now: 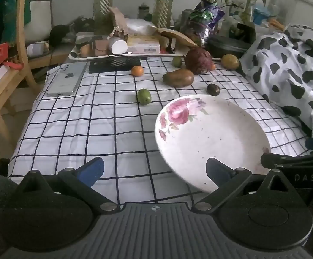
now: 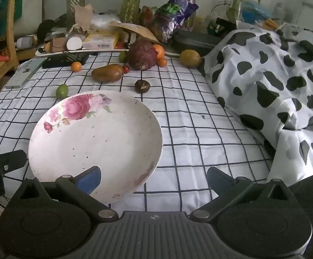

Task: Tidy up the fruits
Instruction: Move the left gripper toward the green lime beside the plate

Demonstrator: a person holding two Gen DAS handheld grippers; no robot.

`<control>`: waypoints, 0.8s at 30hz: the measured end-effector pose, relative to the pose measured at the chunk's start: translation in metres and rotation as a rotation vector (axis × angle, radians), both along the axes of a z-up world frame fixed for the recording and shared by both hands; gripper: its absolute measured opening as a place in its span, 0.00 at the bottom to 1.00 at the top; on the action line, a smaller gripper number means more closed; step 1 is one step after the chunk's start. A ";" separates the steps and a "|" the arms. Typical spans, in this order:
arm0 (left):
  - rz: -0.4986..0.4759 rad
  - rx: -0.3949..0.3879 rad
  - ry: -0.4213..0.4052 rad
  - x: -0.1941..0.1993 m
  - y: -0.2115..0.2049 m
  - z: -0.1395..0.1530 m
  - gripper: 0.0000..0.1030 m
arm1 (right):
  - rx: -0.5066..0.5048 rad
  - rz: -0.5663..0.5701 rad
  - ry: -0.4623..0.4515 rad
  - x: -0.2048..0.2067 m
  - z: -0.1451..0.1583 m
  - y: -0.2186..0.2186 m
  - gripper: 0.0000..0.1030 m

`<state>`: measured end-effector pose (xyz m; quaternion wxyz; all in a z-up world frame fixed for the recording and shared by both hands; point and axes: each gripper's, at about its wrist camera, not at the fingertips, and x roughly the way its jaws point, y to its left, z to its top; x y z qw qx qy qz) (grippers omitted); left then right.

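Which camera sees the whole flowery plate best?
The right wrist view: the flowery plate sits almost whole there, only its near edge behind one blue finger of the tongs. In the left wrist view the plate sits off to the right, its near rim cut off.

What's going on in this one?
A person holds two grippers over a checked cloth, and both the left gripper and the right gripper are open and empty. A flowered plate lies bare in front of them. The fruit is all beyond it on the cloth: a green fruit, a mango, a small dark fruit and an orange. Nothing has been picked up yet.
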<state>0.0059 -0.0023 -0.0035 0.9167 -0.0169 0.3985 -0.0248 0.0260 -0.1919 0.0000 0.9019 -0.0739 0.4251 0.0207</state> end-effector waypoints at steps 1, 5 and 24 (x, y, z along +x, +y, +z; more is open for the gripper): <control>-0.003 0.002 -0.001 0.000 -0.001 0.000 1.00 | -0.004 0.004 -0.004 0.000 0.001 0.000 1.00; -0.006 0.016 0.006 0.001 -0.003 -0.002 1.00 | -0.003 0.009 -0.007 -0.001 0.000 0.001 1.00; -0.038 0.075 0.034 0.006 -0.013 -0.009 1.00 | 0.053 -0.023 0.038 0.008 -0.014 -0.011 1.00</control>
